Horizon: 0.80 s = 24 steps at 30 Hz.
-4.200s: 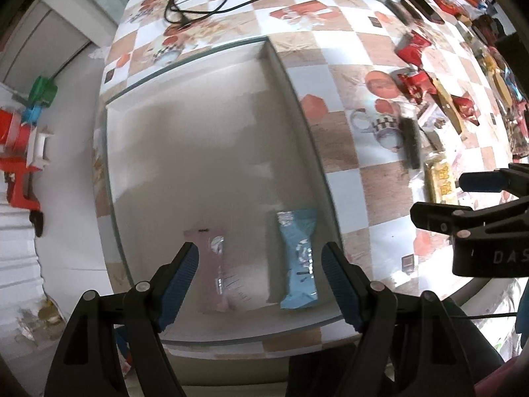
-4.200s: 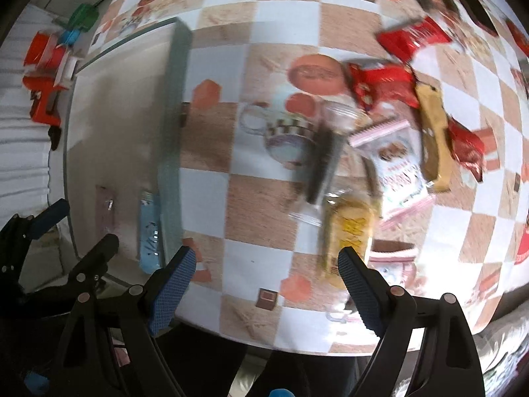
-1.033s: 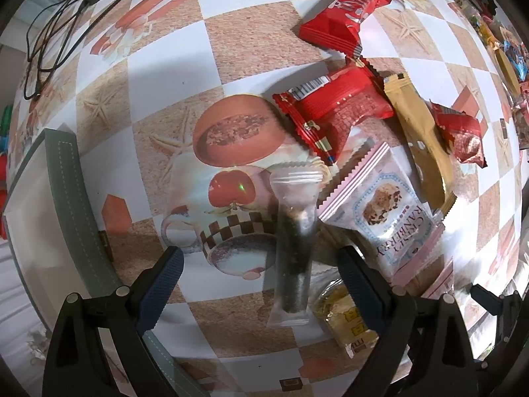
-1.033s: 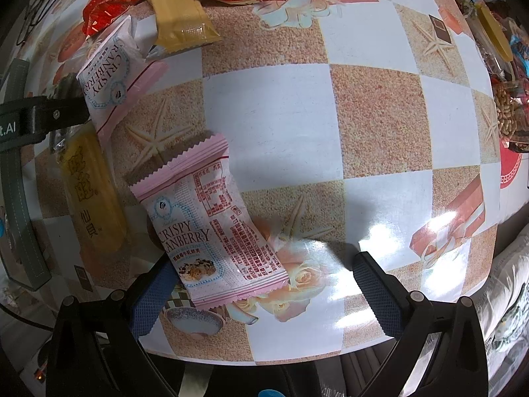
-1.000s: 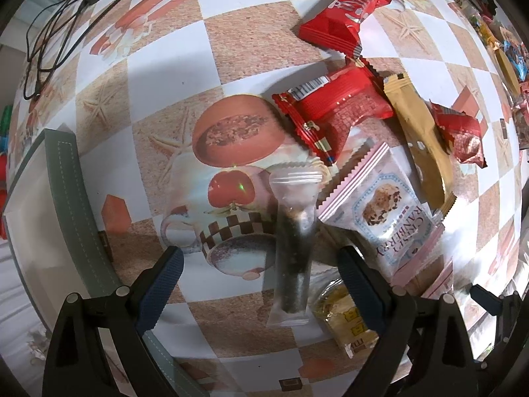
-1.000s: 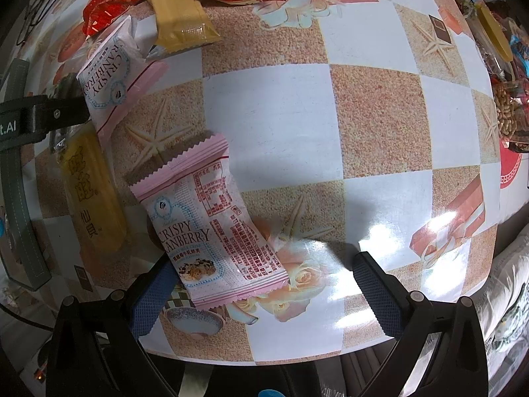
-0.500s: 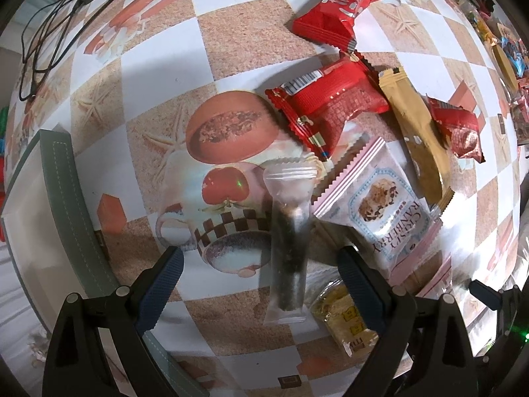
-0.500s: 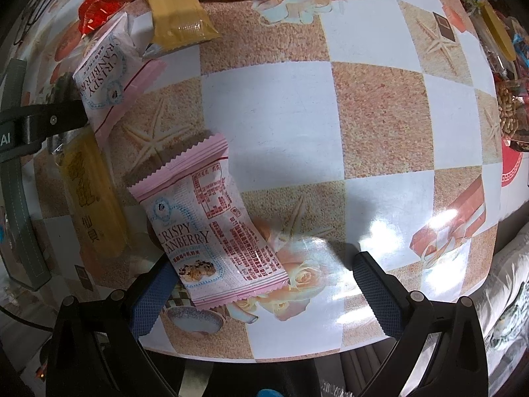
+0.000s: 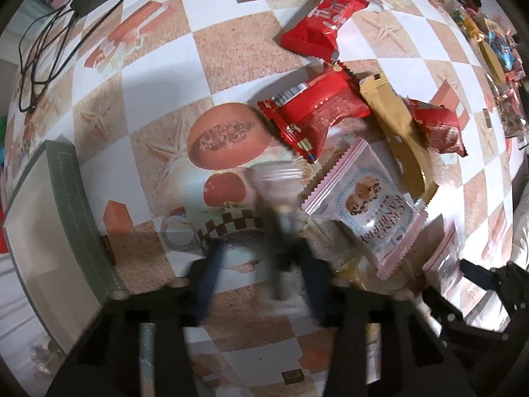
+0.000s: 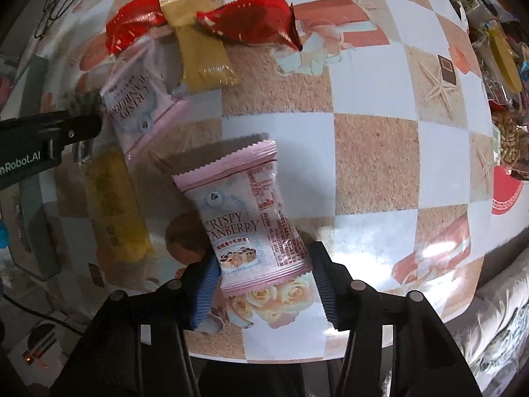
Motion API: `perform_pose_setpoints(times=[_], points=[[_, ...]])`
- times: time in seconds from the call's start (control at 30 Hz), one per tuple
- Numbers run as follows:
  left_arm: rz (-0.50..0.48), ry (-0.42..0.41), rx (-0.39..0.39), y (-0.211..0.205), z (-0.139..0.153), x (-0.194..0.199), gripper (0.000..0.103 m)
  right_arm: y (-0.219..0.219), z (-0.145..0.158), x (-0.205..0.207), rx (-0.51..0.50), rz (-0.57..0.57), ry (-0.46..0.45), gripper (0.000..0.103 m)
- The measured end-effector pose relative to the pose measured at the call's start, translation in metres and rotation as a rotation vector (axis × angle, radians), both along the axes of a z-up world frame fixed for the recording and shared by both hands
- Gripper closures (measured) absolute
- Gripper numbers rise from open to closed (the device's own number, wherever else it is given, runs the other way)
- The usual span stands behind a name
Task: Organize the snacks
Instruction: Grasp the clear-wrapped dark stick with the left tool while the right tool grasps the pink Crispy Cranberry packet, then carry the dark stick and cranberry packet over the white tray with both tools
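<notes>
Both hand-held grippers closing on snacks over the checkered surface (image 10: 373, 152).
The right hand-held gripper (image 10: 264, 284) had just closed onto the pink cranberry packet (image 10: 251, 218); the left hand-held gripper (image 9: 261, 281), blurred, had just narrowed around the dark stick packet (image 9: 277, 228).

both cams are wrist fisheyes looking straight down along the fingers at the checkered surface (image 9: 228, 46), close in, heavy barrel distortion. left view sits over the left part, green tray edge (image 9: 76, 211) at its left border, right hand-held gripper (image 9: 489, 284) poking in at lower right. right view sits further right, table edge near the bottom, left hand-held gripper (image 10: 49, 139) entering from the left. shared: pink cranberry pack (image 9: 367, 211) (image 10: 139, 99), gold pack (image 9: 400, 132) (image 10: 201, 49), red wrappers (image 9: 436, 125) (image 10: 254, 23).
</notes>
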State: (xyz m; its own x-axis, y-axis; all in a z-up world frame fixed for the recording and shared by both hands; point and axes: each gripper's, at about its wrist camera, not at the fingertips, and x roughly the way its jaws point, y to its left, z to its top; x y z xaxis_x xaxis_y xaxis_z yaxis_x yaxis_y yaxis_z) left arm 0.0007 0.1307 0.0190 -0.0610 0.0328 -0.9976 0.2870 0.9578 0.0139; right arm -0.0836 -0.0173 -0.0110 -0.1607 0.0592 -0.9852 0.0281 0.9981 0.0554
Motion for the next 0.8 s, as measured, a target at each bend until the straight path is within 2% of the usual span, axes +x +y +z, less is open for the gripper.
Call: perform_pose_setpoints(times=[0.03,0.47,0.8], points=[[0.001,0.009,-0.014,0.003,0.001,0.000,0.084,-0.001,0.001,0.002,0.006,-0.004,-0.004,0.048],[0.051,-0.023,-0.108,0.053,0.038,-0.029,0.084,-0.009,0.033,0.027,0.072,-0.074,-0.062,0.048],[0.101,-0.068,-0.133,0.093,0.068,-0.044,0.084,0.007,0.063,0.055,0.092,-0.033,-0.094,0.048]])
